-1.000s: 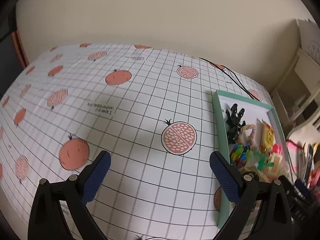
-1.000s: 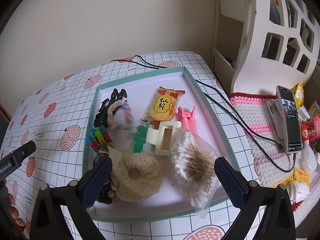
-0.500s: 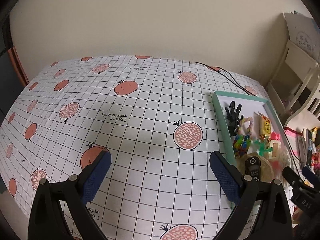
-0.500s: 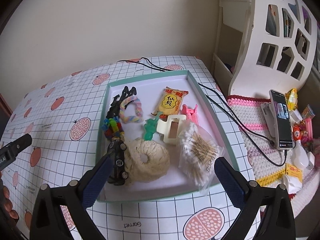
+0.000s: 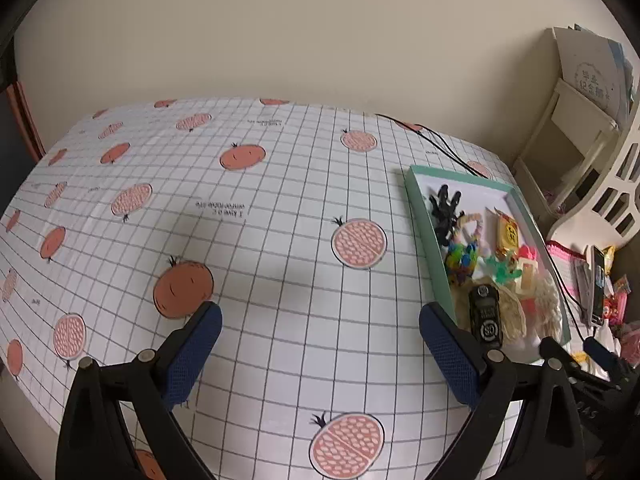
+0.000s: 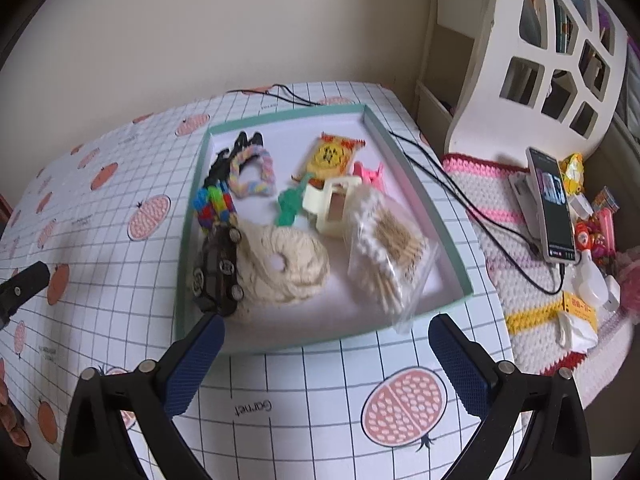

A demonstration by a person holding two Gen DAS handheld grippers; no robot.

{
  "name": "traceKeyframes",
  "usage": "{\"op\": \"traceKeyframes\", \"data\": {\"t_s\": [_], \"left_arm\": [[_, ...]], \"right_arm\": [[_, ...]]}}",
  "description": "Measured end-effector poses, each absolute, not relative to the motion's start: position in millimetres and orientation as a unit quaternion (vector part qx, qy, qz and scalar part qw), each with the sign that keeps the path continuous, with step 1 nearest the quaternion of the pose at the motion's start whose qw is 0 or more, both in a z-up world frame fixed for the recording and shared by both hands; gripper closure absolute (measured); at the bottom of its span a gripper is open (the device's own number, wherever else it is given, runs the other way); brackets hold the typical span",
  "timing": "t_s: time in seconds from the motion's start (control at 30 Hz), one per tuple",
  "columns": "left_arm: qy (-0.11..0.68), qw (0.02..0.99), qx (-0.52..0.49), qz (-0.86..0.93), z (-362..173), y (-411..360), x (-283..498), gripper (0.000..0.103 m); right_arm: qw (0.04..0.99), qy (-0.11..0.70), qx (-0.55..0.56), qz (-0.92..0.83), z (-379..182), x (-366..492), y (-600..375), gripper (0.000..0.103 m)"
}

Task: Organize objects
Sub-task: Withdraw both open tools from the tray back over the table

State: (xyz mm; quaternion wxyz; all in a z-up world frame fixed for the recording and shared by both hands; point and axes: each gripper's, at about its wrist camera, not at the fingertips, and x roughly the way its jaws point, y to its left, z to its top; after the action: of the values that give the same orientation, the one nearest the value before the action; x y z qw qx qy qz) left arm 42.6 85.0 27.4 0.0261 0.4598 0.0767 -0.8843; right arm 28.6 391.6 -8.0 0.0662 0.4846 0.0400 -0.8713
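A green-rimmed tray [image 6: 416, 188] on the table holds small items: a black toy car [image 6: 218, 270] on its left wall, a cream scrunchie [image 6: 284, 268], a bag of cotton swabs [image 6: 386, 252], a cream hair claw [image 6: 332, 206], a yellow snack packet [image 6: 330, 156], a pastel hair tie [image 6: 252, 170] and colourful beads [image 6: 212, 206]. My right gripper [image 6: 326, 354] is open and empty, just in front of the tray. My left gripper [image 5: 320, 344] is open and empty over bare tablecloth, left of the tray [image 5: 428, 232]; the car [image 5: 486, 316] shows there too.
A pomegranate-print grid tablecloth [image 5: 240, 208] covers the table. A black cable [image 6: 472, 204] runs along the tray's right side to a phone [image 6: 552, 204] on a pink knitted mat [image 6: 516, 280]. A white cut-out shelf [image 6: 532, 60] stands at the back right.
Both grippers have pulled back from the table, so the view widens. The black toy car now lies uncovered at the tray's left wall. Both grippers stay open.
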Motion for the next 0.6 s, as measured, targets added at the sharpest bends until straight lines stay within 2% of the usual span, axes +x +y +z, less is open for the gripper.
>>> {"op": "traceKeyframes", "data": {"t_s": [0.6], "left_arm": [[0.065, 0.03, 0.523, -0.849, -19, 99, 66, 0.004]], "right_arm": [[0.074, 0.038, 0.549, -0.832, -45, 36, 394, 0.0]]}}
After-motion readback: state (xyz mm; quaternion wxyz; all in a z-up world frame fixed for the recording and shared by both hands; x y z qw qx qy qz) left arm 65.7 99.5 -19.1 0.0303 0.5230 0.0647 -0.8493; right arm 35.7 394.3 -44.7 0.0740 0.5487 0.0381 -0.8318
